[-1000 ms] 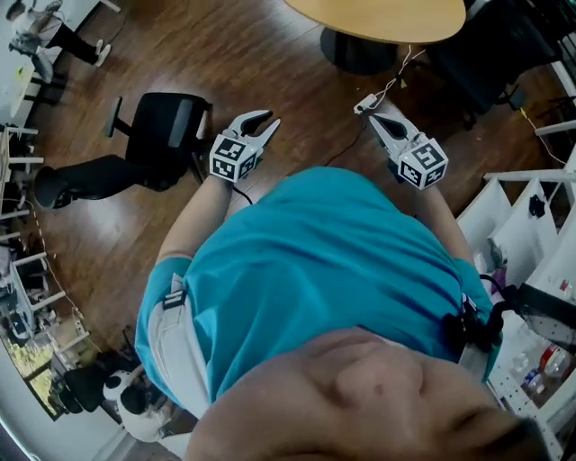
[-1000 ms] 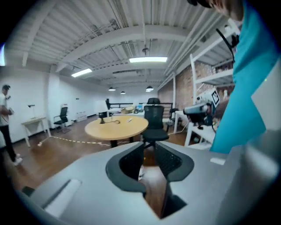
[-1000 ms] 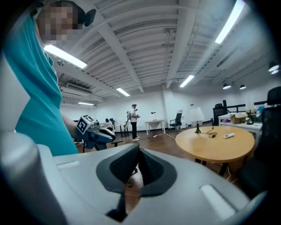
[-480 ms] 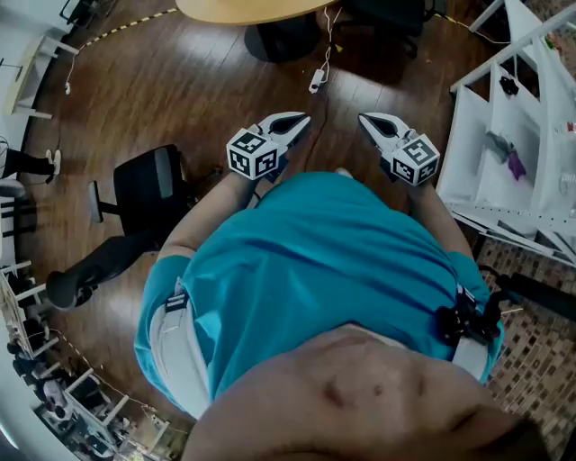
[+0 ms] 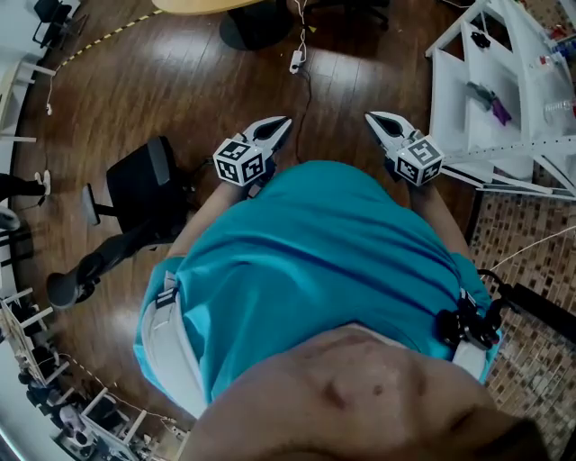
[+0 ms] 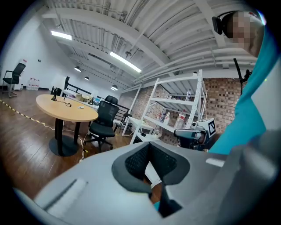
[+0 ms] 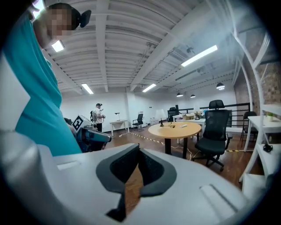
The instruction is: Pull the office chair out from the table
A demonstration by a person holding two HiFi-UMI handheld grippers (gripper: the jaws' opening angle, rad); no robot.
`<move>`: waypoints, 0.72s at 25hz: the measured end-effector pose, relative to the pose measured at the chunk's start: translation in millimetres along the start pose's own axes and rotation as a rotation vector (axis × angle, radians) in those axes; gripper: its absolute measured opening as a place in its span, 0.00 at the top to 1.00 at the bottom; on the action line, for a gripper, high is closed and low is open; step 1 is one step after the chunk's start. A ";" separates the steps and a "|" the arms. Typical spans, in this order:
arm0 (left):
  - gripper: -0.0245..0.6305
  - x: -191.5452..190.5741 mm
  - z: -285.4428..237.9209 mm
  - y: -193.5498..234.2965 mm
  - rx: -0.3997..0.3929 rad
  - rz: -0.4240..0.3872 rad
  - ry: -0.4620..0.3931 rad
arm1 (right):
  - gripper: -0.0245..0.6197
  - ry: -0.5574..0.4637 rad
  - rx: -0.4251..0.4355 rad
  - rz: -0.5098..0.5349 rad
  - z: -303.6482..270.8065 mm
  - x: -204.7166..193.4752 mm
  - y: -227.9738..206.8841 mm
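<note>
A black office chair point(image 6: 104, 122) stands at the round wooden table point(image 6: 66, 108) across the room; the right gripper view shows the same chair point(image 7: 215, 131) beside that table point(image 7: 175, 128). In the head view only the table's edge point(image 5: 202, 4) and dark base point(image 5: 256, 25) show at the top. My left gripper point(image 5: 281, 124) and right gripper point(image 5: 376, 121) are held out in front of the teal shirt, well short of the table. Both are shut on nothing, jaws together, as their own views also show for the left gripper point(image 6: 151, 147) and right gripper point(image 7: 138, 151).
A second black office chair point(image 5: 144, 194) stands apart on the wooden floor at my left. A white shelf rack point(image 5: 490, 90) stands at the right. A white cable with a plug block point(image 5: 295, 61) runs from the table. A person point(image 7: 99, 115) stands far off.
The head view has swung: the table has slid up and left to the frame's edge and the white rack has come further in at the right. Both grippers stay shut before the chest.
</note>
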State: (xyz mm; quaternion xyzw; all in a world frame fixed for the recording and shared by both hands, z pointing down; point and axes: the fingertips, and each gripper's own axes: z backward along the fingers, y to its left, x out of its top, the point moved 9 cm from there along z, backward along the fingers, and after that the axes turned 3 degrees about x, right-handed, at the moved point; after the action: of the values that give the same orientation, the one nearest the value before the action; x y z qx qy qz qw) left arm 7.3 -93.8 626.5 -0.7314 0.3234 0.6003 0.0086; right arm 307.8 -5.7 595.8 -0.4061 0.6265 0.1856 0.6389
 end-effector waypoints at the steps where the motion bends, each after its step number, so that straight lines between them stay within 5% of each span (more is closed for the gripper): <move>1: 0.96 -5.1 2.8 -9.6 0.000 0.001 -0.001 | 0.97 -0.007 -0.002 0.003 11.1 -2.7 5.5; 8: 0.96 -33.6 1.0 -83.9 0.024 0.037 -0.010 | 0.97 -0.015 0.021 0.026 92.5 -20.1 28.0; 12: 0.96 -94.4 10.7 -151.6 0.066 0.060 -0.006 | 0.97 0.004 0.036 0.008 172.8 -91.8 53.6; 18: 0.96 -155.3 -21.0 -211.9 0.078 0.029 0.010 | 0.97 -0.002 0.066 -0.064 233.2 -170.1 28.6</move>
State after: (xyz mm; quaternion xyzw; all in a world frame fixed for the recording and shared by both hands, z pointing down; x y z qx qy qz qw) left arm 117.3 137.2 690.0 -0.7289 0.3571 0.5835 0.0270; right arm 413.1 232.9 722.6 -0.4044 0.6182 0.1449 0.6583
